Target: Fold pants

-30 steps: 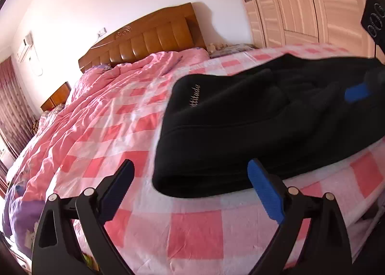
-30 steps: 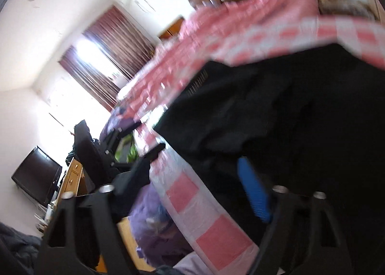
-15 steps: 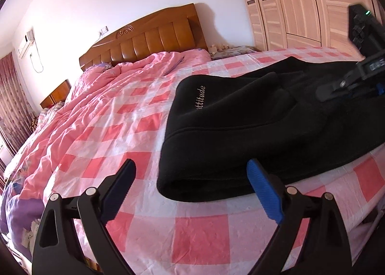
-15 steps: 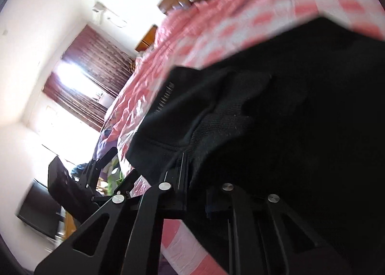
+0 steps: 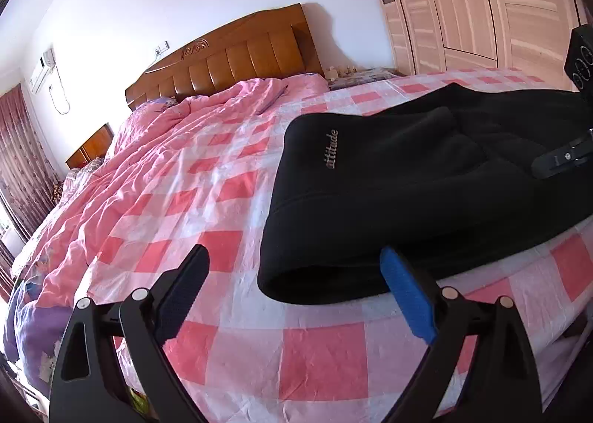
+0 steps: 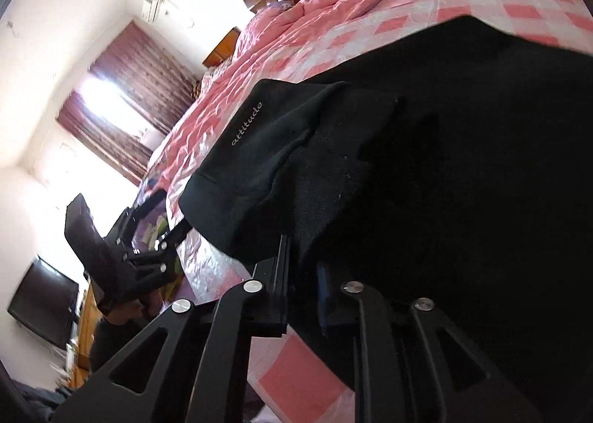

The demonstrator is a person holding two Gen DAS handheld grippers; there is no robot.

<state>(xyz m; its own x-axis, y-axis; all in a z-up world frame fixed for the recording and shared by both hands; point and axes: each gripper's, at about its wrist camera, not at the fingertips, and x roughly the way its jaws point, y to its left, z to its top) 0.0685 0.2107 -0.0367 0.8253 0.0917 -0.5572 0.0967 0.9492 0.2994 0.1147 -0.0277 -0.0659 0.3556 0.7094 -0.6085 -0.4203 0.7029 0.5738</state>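
The black pants (image 5: 426, 178) lie folded near the bed's (image 5: 222, 171) front edge. The right tongs (image 6: 302, 282), having just loosened slightly, pinch their fabric; the left tongs (image 5: 292, 286) gape wide, empty.

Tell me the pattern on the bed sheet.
Pink and white checks on the bed sheet, clearest in the left wrist view.

Matt black fleece pants (image 5: 426, 178), glossy wooden headboard (image 5: 237, 56)

left gripper (image 5: 292, 275) gapes wide; right gripper (image 6: 302, 275) nearly closed, just reopening slightly.
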